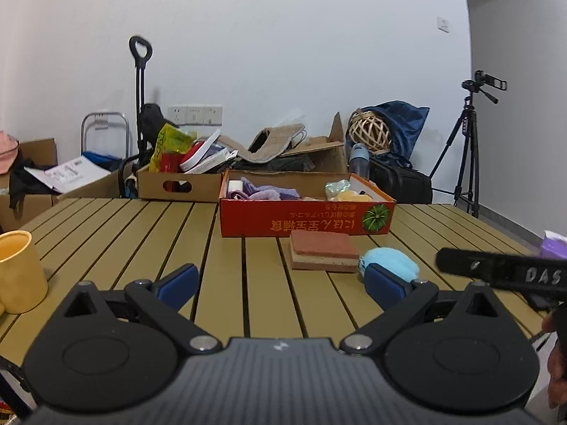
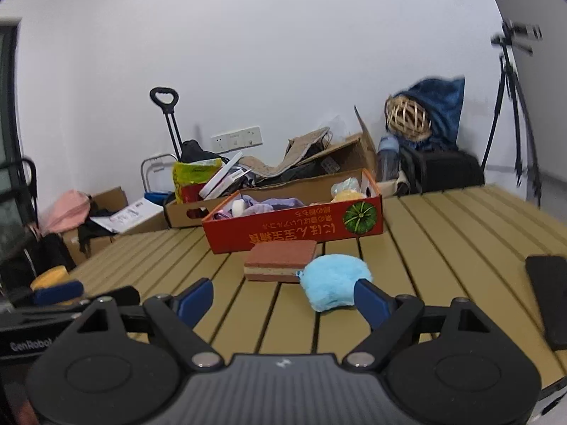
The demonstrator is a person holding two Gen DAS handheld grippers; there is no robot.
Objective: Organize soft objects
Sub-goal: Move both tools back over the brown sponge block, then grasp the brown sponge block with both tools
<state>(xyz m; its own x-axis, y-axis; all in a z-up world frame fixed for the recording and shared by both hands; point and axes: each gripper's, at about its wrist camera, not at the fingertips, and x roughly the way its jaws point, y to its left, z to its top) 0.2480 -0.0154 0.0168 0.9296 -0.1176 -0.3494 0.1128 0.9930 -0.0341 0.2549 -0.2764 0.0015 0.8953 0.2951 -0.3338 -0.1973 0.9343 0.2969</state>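
Two handheld tongs are hovering low over a slatted tan tabletop [image 1: 248, 233], both w/ blue pads spread wide and pinching nothing. Left tongs [image 1: 280, 279] are sitting nr the front edge, approx. centre. Right tongs [image 2: 283, 295] are pointing at a fluffy blue puff [image 2: 335, 279], which is lying toward the middle of the tabletop, touching or just beside a brown sponge block [image 2: 280, 260]. Behind both, toward the far edge, a red cardboard box [image 2: 294, 233] is holding purple cloths and yellow soft items already.

Risks, as judgement: the right pad is overlapping the puff's edge in view, so closing off-centre is likely squeezing only fluff and letting it slip. Pushing forward is prob. shoving the puff into the sponge block. A black phone-like slab [image 2: 549, 297] is lying nr the right edge; a wide swing could be knocking it off. A yellow cup [image 1: 17, 269] is standing by the left edge, w/in reach of the left tongs.
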